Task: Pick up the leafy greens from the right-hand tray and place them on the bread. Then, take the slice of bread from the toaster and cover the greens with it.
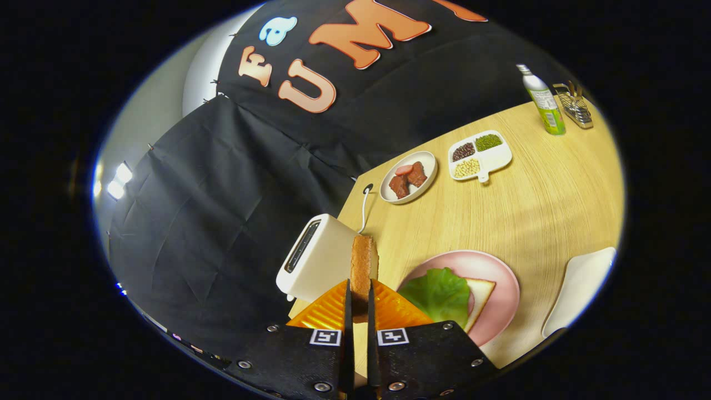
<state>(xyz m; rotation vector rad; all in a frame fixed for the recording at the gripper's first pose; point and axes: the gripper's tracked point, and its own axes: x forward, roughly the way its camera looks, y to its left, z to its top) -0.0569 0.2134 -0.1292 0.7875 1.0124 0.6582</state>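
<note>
1. My gripper (359, 289) is clamped on the bread slice (364, 261), held edge-on between both fingers, beside the toaster (316, 258).
2. Slice looks light, stiff, crumbly; I grip the flat faces gently.
3. Greens (436, 294) already lie on the bread (482, 294) on the pink plate (500, 278).

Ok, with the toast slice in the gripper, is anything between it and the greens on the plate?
Nothing visible. The gripper is shut on the bread slice, beside the toaster. Only bare table separates it from the greens on the pink plate.
</note>
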